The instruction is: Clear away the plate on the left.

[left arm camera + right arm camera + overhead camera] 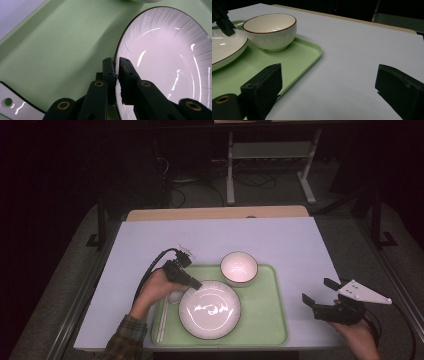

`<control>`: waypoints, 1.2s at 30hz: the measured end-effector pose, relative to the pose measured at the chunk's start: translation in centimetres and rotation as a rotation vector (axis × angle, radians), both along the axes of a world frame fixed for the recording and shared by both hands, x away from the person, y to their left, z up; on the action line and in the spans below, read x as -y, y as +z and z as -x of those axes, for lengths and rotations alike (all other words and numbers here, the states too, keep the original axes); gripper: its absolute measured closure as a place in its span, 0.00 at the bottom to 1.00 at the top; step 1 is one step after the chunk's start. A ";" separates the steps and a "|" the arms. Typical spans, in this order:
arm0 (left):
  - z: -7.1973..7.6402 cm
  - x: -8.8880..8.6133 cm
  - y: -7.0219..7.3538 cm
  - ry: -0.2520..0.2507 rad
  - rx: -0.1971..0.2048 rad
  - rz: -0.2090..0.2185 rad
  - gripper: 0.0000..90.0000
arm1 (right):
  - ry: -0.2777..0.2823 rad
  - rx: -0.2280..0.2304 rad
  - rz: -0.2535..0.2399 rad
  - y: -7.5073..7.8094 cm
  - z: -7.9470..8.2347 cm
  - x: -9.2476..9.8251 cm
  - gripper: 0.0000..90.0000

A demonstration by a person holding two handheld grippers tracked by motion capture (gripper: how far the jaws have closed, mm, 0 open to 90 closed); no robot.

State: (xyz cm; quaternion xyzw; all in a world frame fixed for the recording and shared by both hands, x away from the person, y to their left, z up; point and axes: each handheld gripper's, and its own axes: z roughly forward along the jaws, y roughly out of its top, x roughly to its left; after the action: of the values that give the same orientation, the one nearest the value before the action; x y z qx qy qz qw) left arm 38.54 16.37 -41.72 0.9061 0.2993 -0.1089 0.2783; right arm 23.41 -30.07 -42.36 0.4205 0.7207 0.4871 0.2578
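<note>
A white plate (210, 309) with a dark rim lies on a green tray (270, 320). My left gripper (197, 284) reaches down to the plate's upper left edge. In the left gripper view its jaws (116, 67) stand shut on the plate's (170, 55) rim, one jaw outside over the tray (62, 50), one inside. A white bowl (239, 268) sits upright at the tray's back, just behind the plate. My right gripper (316, 290) hovers open over the table to the right of the tray. In the right gripper view its jaws (329, 75) stand wide apart with nothing between them.
A white spoon (175, 295) and pale chopsticks (162, 320) lie along the tray's left side, beside the left hand. The light table top (200, 240) extends behind and to both sides of the tray. In the right gripper view the bowl (270, 30) stands beside the plate (224, 47).
</note>
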 end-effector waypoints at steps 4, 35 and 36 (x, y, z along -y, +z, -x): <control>0.1 0.0 0.0 -0.010 0.013 -0.002 0.93 | -0.001 0.000 0.000 0.0 0.0 0.0 0.07; 4.2 -6.3 4.1 0.152 0.396 0.230 0.25 | -0.004 0.006 -0.009 0.2 0.1 0.2 0.07; 4.5 -6.6 4.2 0.156 0.405 0.235 0.25 | -0.003 0.008 -0.008 0.2 0.1 0.2 0.07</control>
State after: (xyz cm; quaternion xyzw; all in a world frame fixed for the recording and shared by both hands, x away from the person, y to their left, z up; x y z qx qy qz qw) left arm 34.08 23.02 -37.53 0.8450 0.2920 0.0629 0.4436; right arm 23.27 -30.26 -42.16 0.4207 0.7170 0.4913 0.2598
